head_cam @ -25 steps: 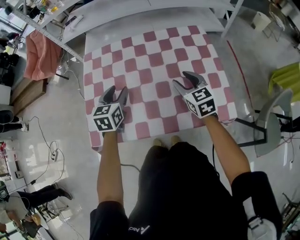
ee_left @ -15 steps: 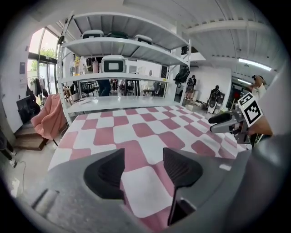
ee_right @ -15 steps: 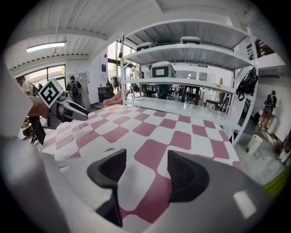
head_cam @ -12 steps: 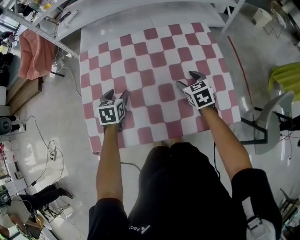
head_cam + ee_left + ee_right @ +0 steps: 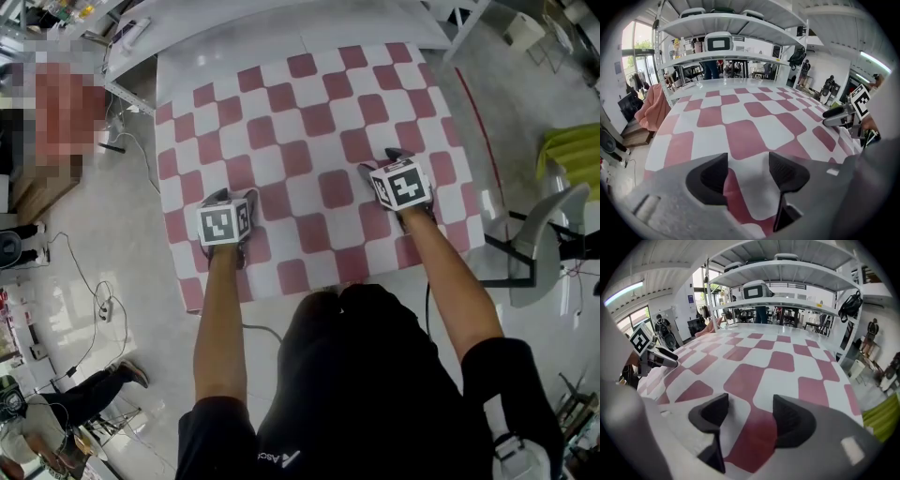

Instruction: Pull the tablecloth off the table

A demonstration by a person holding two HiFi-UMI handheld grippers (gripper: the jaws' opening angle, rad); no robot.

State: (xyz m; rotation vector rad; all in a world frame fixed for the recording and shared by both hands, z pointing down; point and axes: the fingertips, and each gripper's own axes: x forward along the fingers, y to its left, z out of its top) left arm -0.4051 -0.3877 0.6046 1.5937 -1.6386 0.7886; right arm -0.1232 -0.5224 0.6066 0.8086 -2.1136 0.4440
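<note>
Fingers (image 5: 715,176) on left gripper (image 5: 747,163) and right gripper (image 5: 750,405) are opening, pinching nothing, above flat tablecloth (image 5: 309,103) stretching ahead.

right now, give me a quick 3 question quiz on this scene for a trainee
1. True or false: the checked tablecloth is already off the table.
2. In the head view, which sits nearer the cloth's near edge: A left tongs, B right tongs?
3. Fill in: the cloth's squares are white and ____.
Key: 1 false, it lies flat across the table. 2 A; both tongs are opening, with only flat cloth between them, none pinched. 3 red.
</note>
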